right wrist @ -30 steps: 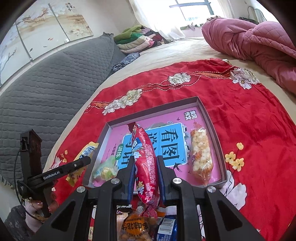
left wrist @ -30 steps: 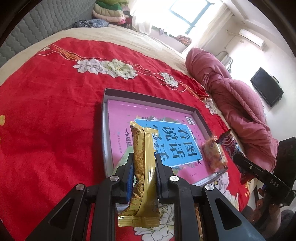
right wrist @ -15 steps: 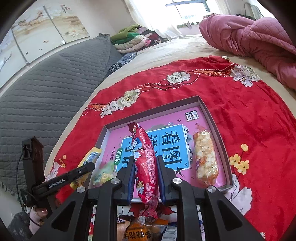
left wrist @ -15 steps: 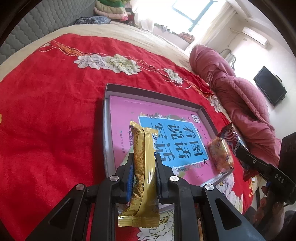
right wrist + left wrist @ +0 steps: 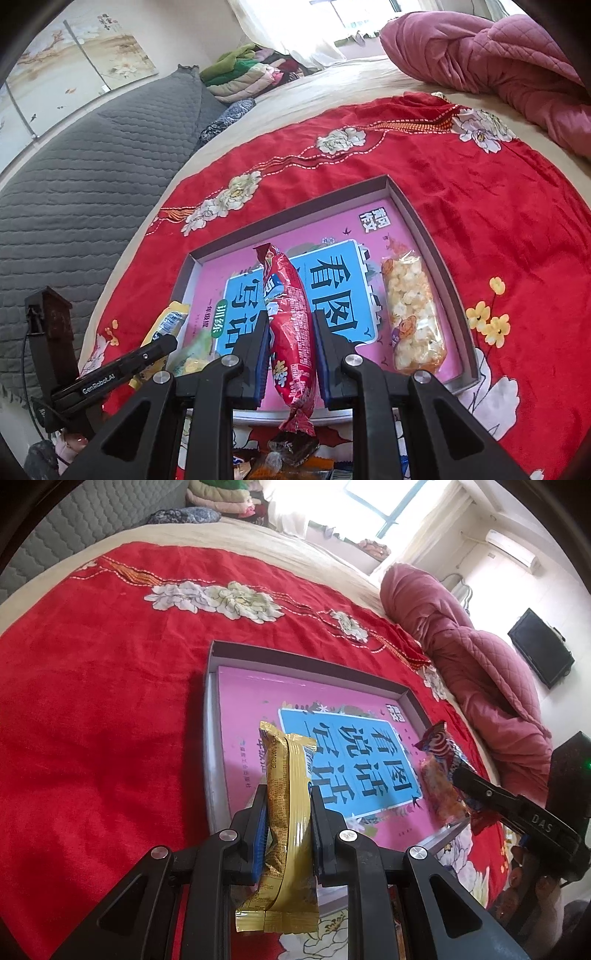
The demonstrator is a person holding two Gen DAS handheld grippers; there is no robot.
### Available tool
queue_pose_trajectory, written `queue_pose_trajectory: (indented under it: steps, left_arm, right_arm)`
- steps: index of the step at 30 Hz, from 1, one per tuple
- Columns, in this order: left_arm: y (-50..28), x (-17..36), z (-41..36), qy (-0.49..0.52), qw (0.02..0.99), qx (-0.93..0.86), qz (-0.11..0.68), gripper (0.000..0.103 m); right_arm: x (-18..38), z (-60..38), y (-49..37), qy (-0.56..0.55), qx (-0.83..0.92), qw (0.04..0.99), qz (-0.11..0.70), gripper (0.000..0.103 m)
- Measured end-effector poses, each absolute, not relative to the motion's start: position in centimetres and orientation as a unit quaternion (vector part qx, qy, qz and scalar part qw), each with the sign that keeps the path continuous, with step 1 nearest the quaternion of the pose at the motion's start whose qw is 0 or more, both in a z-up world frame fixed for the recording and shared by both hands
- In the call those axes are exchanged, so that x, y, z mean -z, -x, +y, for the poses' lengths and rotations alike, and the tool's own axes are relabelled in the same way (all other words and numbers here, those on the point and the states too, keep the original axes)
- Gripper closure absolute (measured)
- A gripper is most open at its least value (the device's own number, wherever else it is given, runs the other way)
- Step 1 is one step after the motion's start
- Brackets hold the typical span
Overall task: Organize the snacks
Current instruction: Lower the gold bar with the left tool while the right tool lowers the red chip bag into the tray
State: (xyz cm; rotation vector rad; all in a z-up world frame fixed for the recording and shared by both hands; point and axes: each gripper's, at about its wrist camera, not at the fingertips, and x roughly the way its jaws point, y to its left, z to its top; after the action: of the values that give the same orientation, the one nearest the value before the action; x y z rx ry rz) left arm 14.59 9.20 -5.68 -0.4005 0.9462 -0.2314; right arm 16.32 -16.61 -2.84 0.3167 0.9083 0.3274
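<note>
Left gripper (image 5: 289, 805) pinching gold pack (image 5: 284, 834). Right gripper (image 5: 290, 332) pinching red pack (image 5: 291, 332). Both over tray (image 5: 428, 236); popcorn bag (image 5: 412, 314) inside.

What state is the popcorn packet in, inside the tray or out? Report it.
Inside. The popcorn packet lies flat on the pink book cover within the tray, along its right wall, untouched by either gripper.

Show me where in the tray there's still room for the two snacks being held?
The tray is bare from the popcorn bag at its right wall across to its left wall. The gold packet and red packet could lie there. Below its near rim, loose snacks crowd the cloth.
</note>
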Motion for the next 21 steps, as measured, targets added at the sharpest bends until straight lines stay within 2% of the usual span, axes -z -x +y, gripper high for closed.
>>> queue_pose_trajectory:
  steps: [21]
  left_arm:
    - [-15.6,6.6,8.1,0.181,0.854,0.128,0.471,0.083]
  right_arm:
    - [5.3,-15.1,-17.0,-0.111,-0.139,0.871,0.458,0.081]
